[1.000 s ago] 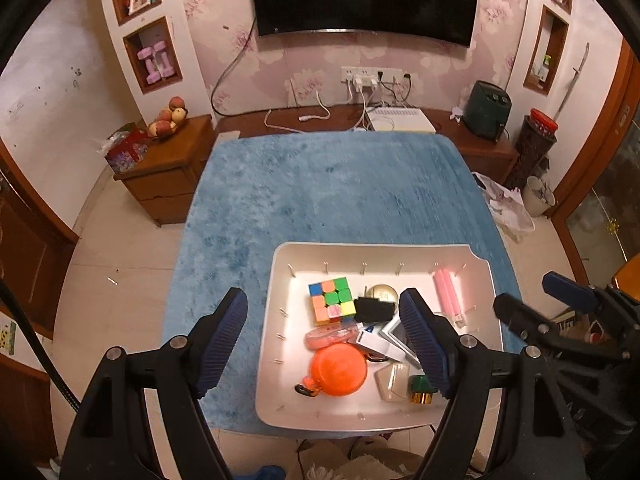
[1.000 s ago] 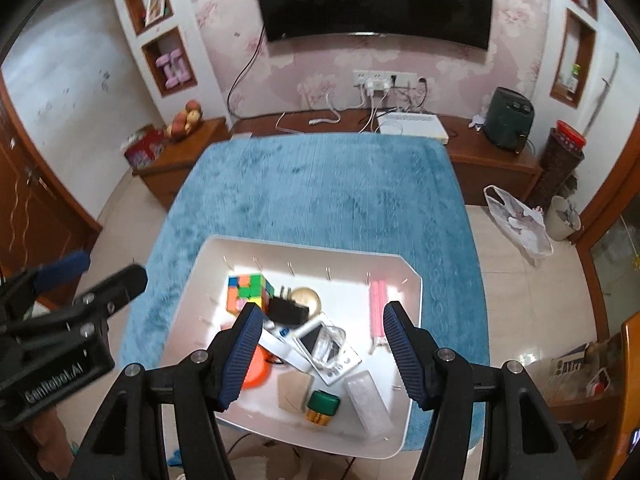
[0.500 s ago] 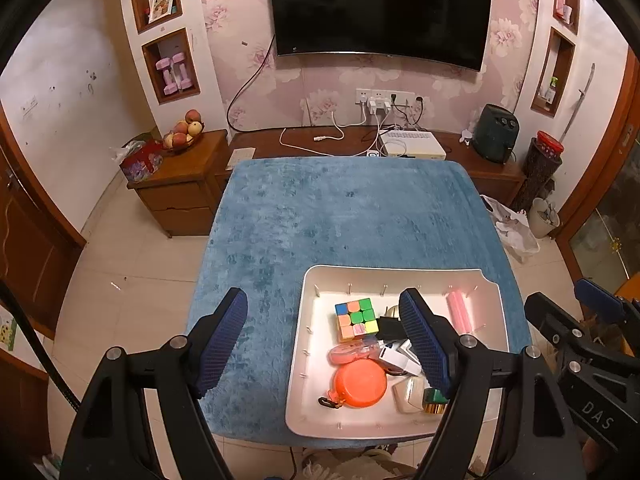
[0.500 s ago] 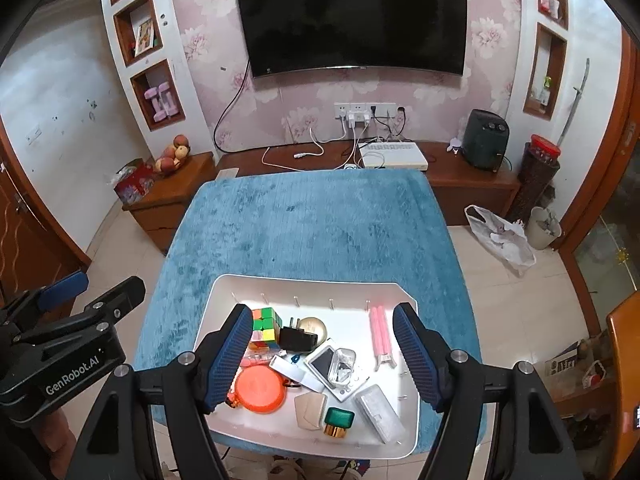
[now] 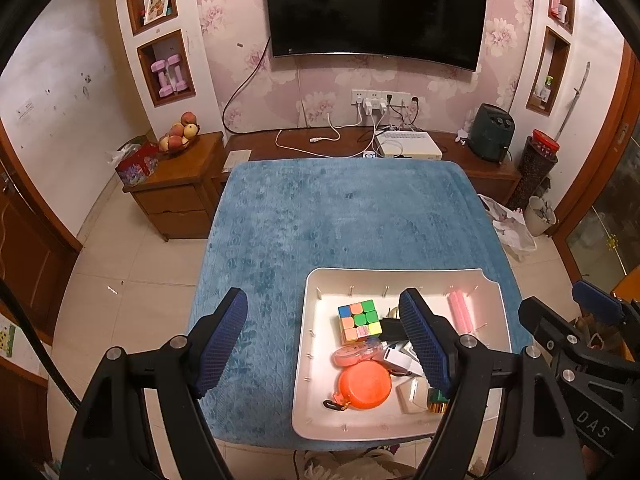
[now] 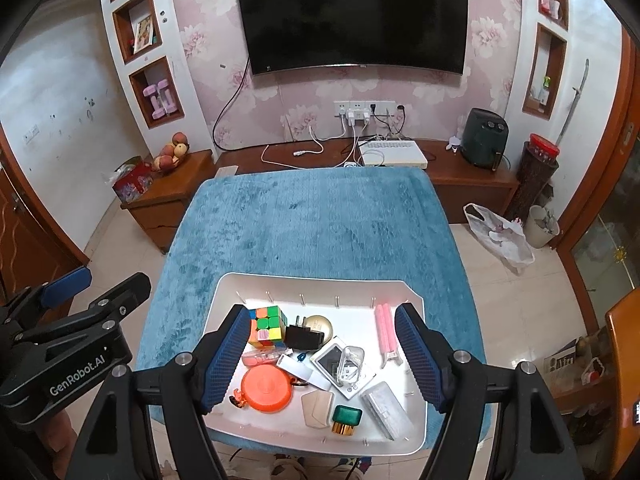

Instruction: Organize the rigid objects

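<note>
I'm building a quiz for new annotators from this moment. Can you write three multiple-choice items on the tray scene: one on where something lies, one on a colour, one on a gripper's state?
1. Where does the puzzle cube lie in the white tray?
A. far left part
B. near right corner
C. outside it, on the cloth

2. What colour is the round flat case near the tray's front left?
A. blue
B. orange
C. white

3. How is the right gripper?
A. shut on the cube
B. shut on the pink sticks
C. open, holding nothing

Answers: 1 A, the cube sits by the tray's far wall on the left side. 2 B, the disc is bright orange. 3 C, its jaws stand apart above the tray and have just been opening, with nothing pressed between the pads.
</note>
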Tool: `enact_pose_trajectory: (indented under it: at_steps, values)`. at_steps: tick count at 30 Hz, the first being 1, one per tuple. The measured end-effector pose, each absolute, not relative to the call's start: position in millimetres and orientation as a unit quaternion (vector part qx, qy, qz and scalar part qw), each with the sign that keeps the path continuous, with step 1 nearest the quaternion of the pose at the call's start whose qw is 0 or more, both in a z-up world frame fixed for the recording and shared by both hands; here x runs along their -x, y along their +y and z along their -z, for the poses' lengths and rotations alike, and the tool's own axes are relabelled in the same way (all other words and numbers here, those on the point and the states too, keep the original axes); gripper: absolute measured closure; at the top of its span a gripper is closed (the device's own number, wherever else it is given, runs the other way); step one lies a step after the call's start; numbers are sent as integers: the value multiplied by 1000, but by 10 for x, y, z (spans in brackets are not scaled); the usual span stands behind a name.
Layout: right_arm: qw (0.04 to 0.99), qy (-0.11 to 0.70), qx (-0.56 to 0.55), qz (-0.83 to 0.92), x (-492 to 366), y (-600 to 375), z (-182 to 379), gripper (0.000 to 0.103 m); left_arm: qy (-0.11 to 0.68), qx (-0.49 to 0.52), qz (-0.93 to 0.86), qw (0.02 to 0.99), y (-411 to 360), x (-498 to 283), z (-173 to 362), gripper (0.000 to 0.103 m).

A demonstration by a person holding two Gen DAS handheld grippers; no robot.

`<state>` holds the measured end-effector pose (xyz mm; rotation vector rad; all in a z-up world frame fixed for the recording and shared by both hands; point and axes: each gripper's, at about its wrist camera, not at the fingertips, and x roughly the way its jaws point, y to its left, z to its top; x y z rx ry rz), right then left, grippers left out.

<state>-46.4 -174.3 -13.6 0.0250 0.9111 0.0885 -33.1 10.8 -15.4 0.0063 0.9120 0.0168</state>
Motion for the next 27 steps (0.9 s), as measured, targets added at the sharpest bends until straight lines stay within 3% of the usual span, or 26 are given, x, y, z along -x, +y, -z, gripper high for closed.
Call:
enact_pose_trajectory:
  at_steps: [27]
  values:
    - [893, 449, -12, -43, 428, -1800, 170, 28, 459, -8, 1, 888, 128, 235, 252, 22]
